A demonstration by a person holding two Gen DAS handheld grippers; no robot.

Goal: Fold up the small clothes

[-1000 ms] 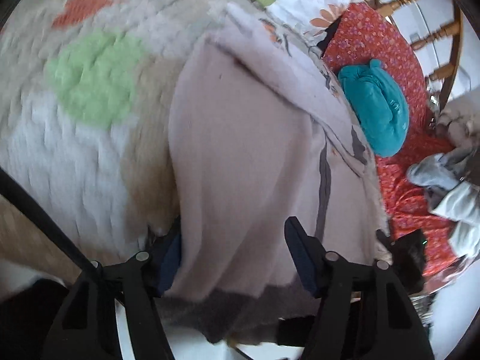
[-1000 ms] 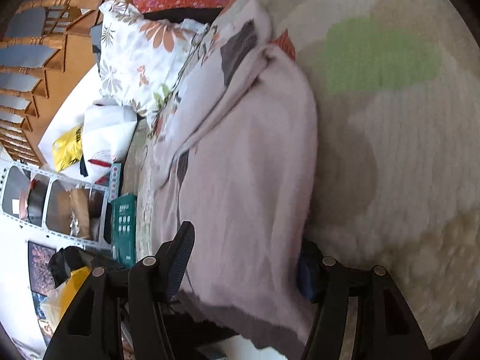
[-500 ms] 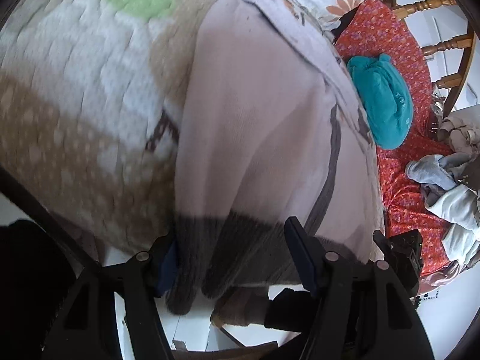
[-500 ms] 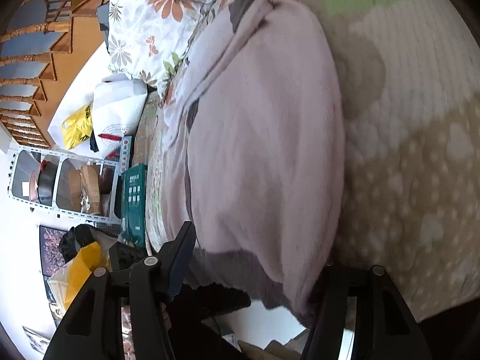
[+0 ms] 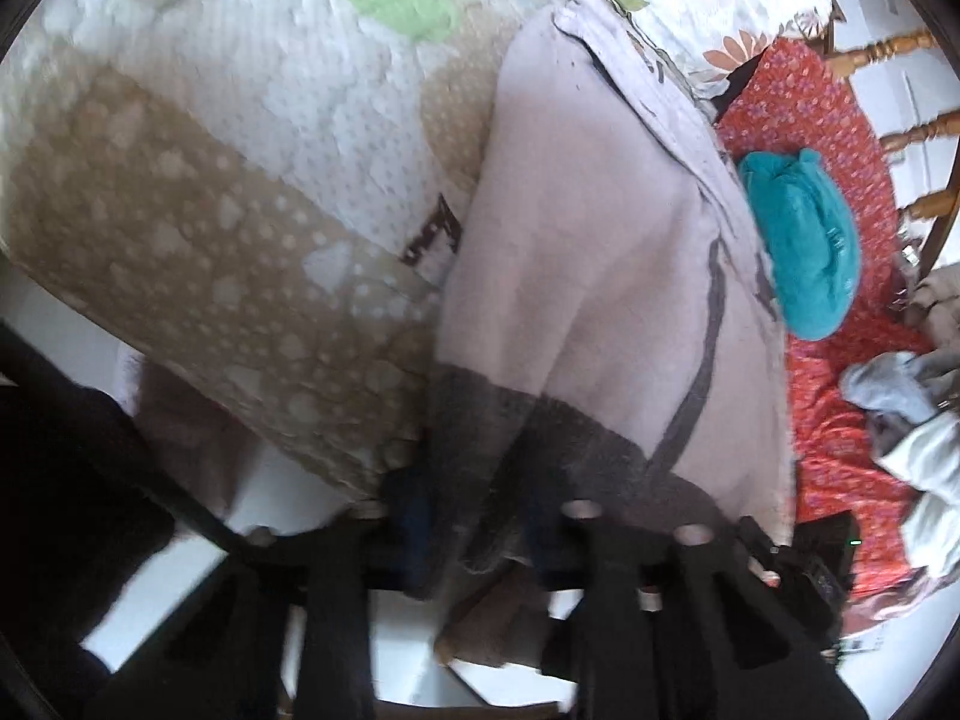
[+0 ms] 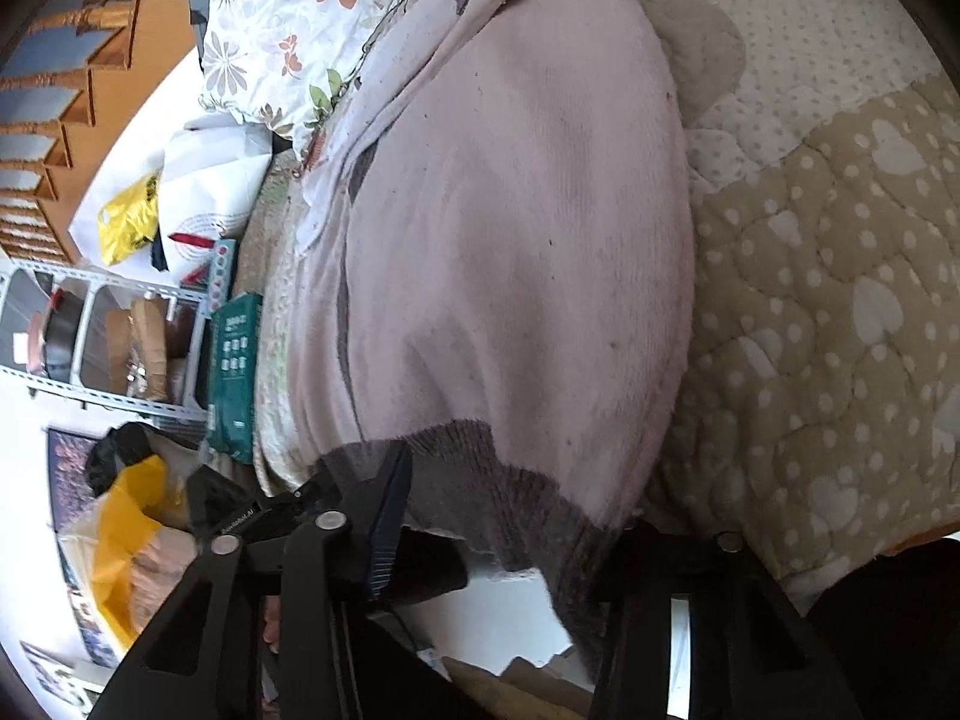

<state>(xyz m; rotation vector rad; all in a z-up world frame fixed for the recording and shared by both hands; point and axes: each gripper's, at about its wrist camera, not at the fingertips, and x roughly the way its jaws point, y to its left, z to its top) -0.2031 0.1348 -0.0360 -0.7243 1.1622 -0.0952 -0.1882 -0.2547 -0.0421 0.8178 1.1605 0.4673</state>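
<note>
A pale pink knit garment (image 5: 588,252) with a dark grey ribbed hem (image 5: 540,450) lies on the quilted bedspread (image 5: 210,252), its hem hanging over the bed's edge. My left gripper (image 5: 480,528) is shut on the hem's left part; the fingers stand close together with grey cloth bunched between them. In the right wrist view the same garment (image 6: 510,240) fills the middle. My right gripper (image 6: 510,516) is open, its fingers wide apart on either side of the grey hem (image 6: 480,480), the right finger hidden under the cloth.
A teal bundle (image 5: 804,252) and a heap of light clothes (image 5: 912,420) lie on a red floral cover (image 5: 840,420) to the right. A floral pillow (image 6: 288,30), a green box (image 6: 237,372), shelves and a yellow bag (image 6: 126,540) are to the left.
Both grippers have drawn back towards the bed's edge, so the grey hem now sits between the fingers. The left gripper has closed on the hem. The right stays open.
</note>
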